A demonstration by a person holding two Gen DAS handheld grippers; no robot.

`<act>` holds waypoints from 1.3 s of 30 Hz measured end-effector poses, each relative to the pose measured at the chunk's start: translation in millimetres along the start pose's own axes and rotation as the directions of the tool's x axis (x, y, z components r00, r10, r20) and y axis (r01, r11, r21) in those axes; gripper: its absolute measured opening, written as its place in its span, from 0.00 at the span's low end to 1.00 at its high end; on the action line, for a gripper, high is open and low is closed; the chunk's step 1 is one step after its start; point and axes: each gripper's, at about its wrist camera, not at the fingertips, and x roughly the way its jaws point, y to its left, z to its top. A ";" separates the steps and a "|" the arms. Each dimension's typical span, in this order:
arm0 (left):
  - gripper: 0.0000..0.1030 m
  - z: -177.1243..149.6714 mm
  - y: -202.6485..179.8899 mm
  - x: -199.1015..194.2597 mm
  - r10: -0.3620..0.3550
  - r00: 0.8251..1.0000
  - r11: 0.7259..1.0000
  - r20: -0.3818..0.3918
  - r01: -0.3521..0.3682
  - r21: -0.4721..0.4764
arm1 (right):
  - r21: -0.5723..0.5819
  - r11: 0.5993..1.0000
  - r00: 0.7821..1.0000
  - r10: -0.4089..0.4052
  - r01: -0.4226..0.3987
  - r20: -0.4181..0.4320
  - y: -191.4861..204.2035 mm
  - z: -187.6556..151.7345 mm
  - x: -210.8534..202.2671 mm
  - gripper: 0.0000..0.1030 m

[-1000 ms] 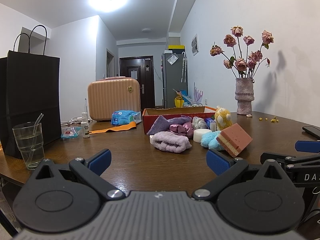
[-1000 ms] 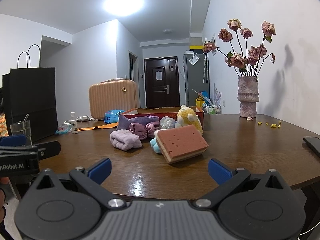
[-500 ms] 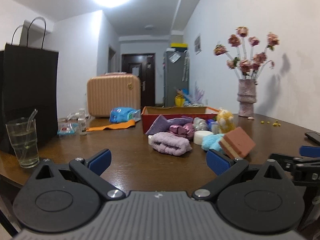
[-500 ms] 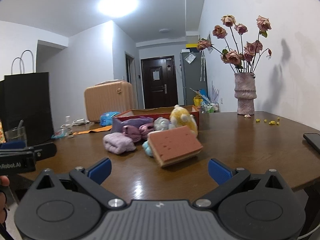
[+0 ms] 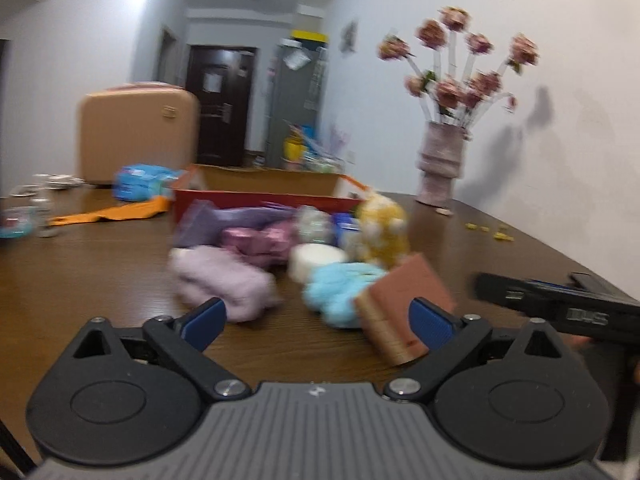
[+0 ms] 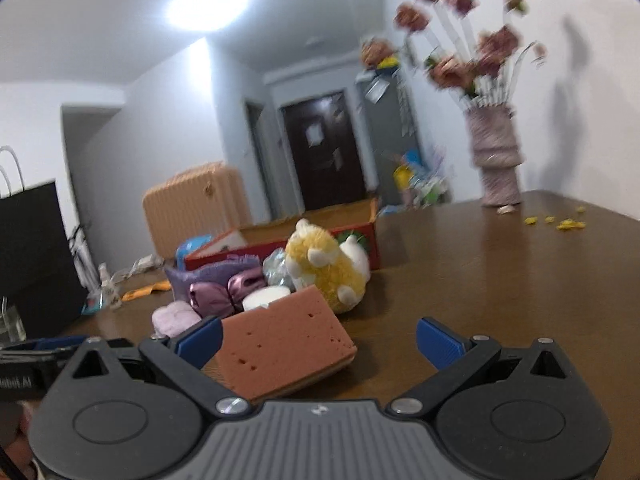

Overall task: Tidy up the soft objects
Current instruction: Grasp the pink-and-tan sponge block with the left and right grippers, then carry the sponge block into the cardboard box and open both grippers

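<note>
Dark wood tabletop [image 5: 100,280]; white-walled room, hallway with a dark door [image 5: 220,104] at 12 o'clock. Both views motion-blurred.

Left gripper [image 5: 318,318]: jaws released, nothing between the pads; they have just been closing a little. Right gripper [image 6: 318,338]: jaws spread wide, no pad pressing on anything, though the pink sponge block [image 6: 280,348] lies just ahead, near the left pad.

Soft objects cluster mid-tabletop: lilac rolled towel [image 5: 224,284] at 11 o'clock of the left gripper, light-blue fluffy item [image 5: 340,292] at 12, sponge block at 1. Behind them a white round pad [image 5: 316,260], shiny pink bows [image 5: 256,240], a purple cloth [image 5: 232,220] and a yellow plush toy [image 6: 328,268], possibly a sheep.

Farther: open red box [image 5: 264,190] touching the pile's rear. Peach suitcase [image 5: 136,132] at 10 o'clock, black paper bag [image 6: 32,256] at the left edge. Vase of pink flowers [image 5: 440,160] at 2 o'clock; yellow crumbs [image 6: 560,222] nearby. Right half of the tabletop is open.
</note>
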 end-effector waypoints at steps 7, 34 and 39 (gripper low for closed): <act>0.45 -4.5 -10.9 60.4 -0.154 0.979 0.984 -0.137 0.139 -0.114 | 0.050 0.989 0.985 0.145 -0.140 -0.099 -30.6 18.5 68.7 0.75; 0.37 -21.4 68.7 16.6 -0.218 0.957 0.938 -0.193 0.151 -0.312 | 0.334 0.913 0.918 0.320 -0.234 -0.233 19.7 -38.0 37.1 0.36; 0.37 6.2 71.2 11.2 -0.228 0.969 0.939 -0.095 0.193 -0.285 | 0.267 0.932 0.940 0.297 -0.246 -0.171 33.2 -10.4 35.3 0.35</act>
